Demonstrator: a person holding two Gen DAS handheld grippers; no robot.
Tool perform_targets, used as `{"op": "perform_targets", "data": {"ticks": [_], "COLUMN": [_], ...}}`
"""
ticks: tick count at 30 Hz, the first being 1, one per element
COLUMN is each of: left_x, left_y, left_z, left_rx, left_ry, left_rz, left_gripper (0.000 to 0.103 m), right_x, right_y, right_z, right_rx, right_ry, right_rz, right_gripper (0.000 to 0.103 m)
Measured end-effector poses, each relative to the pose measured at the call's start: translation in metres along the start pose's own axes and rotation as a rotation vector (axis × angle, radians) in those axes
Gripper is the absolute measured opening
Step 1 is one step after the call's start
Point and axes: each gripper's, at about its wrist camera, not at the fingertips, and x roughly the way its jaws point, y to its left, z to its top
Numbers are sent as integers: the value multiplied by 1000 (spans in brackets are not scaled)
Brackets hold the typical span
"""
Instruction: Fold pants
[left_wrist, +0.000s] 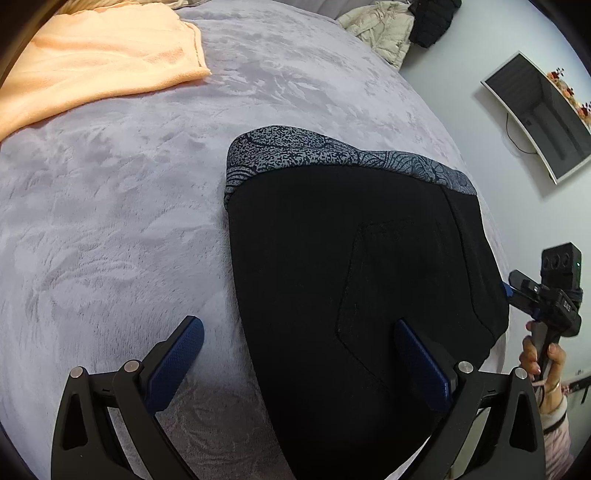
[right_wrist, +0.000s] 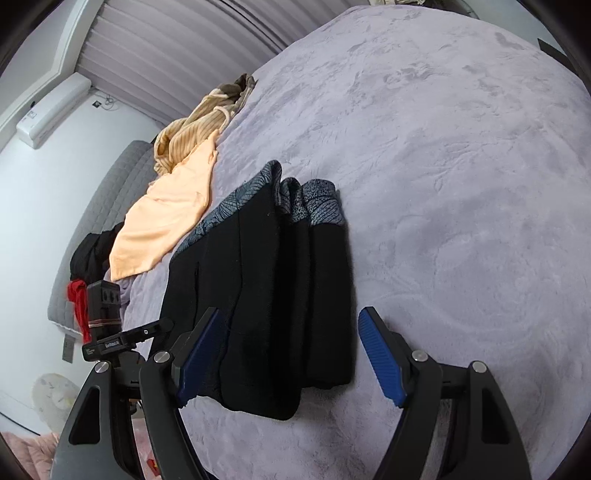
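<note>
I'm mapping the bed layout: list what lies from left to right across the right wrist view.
Red cloth → peach towel → black pants → bare grey blanket. The striped tan garment sits above the towel, so its place is unclear.

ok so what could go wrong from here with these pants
1. The black pants lie in uneven layers, with three patterned waistband folds staggered, so the stack could slip apart if lifted from one side.
2. Both the left hand-held gripper and the right hand-held gripper are open and straddle only part of the fabric, so closing now may catch just the top layer.
3. The plush bedspread could bunch into a grasp.
</note>
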Motion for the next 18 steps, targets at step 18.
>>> {"op": "perform_targets", "data": {"ticks": [18], "left_x": [20], "left_y": [-16], "left_z": [15], "left_rx": [68], "left_ry": [22], "left_rz": [-178], "left_gripper": [86], "right_x": [61], "right_y": [-14], "right_z": [13], "right_rx": [13], "right_ry": [114], "right_rz": [178], "right_gripper": [70]}}
